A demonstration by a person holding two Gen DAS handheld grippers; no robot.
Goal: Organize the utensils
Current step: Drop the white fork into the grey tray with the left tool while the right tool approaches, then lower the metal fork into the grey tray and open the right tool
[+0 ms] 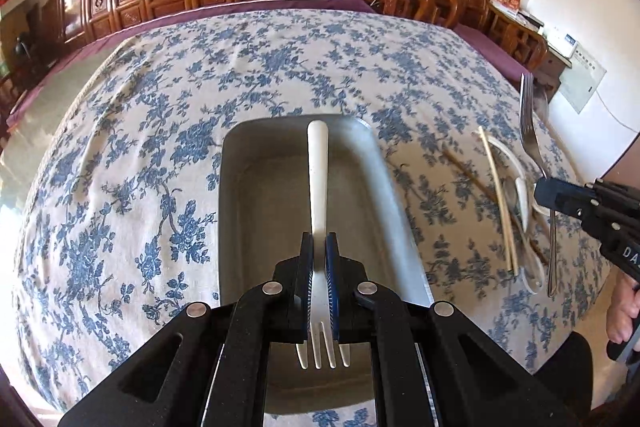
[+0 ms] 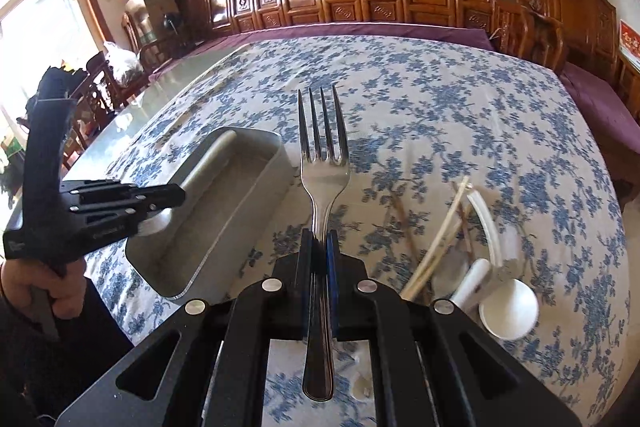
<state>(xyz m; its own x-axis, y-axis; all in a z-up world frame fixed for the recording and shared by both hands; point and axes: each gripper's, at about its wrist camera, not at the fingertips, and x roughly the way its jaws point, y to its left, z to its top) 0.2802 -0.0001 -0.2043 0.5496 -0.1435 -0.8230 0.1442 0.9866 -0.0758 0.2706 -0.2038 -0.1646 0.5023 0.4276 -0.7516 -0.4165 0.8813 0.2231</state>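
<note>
The loose utensils (image 2: 472, 247) right of the metal tray (image 2: 248, 163) blur together; the left gripper (image 1: 320, 251) pinches a white plastic fork (image 1: 318, 179) above the tray, handle pointing far; the right gripper (image 2: 320, 247) clamps a steel fork (image 2: 323, 163), tines far, just right of the tray.

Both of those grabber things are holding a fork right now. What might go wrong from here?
The white fork is pinched near its tines by the left hand-held gripper, its long handle jutting out over the tray; it may pivot or slip. The metal fork in the right hand-held gripper is smooth and could slide too. The two grippers are close together, so they might bump near the tray.
</note>
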